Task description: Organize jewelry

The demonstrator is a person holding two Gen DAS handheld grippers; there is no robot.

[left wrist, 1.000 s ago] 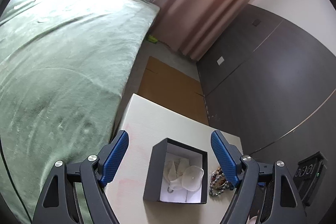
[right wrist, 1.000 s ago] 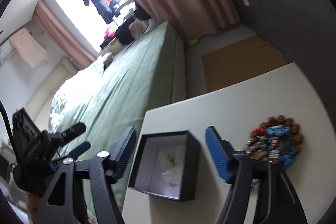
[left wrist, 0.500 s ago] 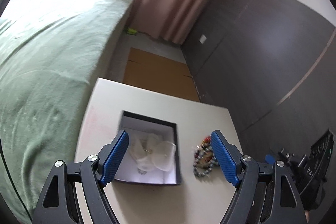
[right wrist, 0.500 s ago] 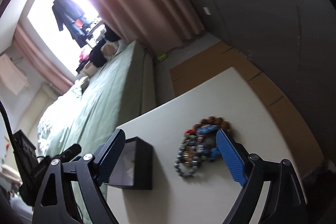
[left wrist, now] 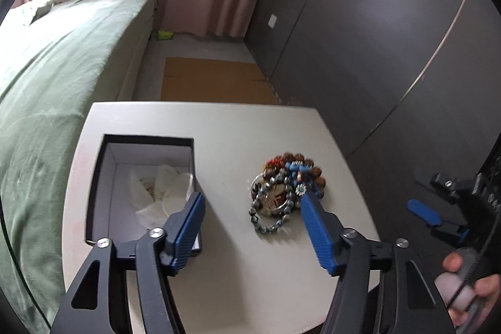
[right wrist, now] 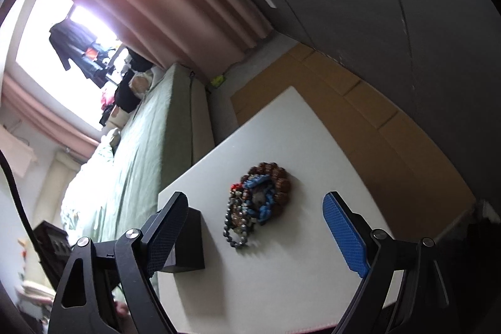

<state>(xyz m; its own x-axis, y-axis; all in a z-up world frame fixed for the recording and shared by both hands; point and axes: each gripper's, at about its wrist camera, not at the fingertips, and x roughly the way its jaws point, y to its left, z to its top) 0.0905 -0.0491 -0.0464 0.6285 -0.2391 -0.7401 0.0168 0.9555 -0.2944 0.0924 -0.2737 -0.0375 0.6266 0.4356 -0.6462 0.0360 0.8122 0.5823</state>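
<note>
A pile of beaded bracelets [left wrist: 286,190] in brown, blue and grey lies on the white table [left wrist: 235,127]. To its left stands an open black box [left wrist: 144,187] with a white lining and clear pouches inside. My left gripper [left wrist: 250,199] hovers just short of the pile, its jaws closing with nothing pressed between them; the right fingertip sits at the pile's near edge. In the right wrist view the bracelets [right wrist: 256,202] lie ahead of my right gripper [right wrist: 255,199], which stands wide open and holds nothing. The box [right wrist: 188,240] is partly hidden behind its left finger.
A bed with a green cover [left wrist: 62,68] runs along the table's left side. Flat cardboard [left wrist: 213,80] lies on the floor beyond the table, beside a dark wardrobe wall [left wrist: 375,52]. A hand [left wrist: 463,287] with the other gripper shows at the left wrist view's right edge.
Both views have swung from the box toward the bracelet pile, which now sits between the fingers. The left jaws have narrowed. The right jaws stand wider than a second ago.
</note>
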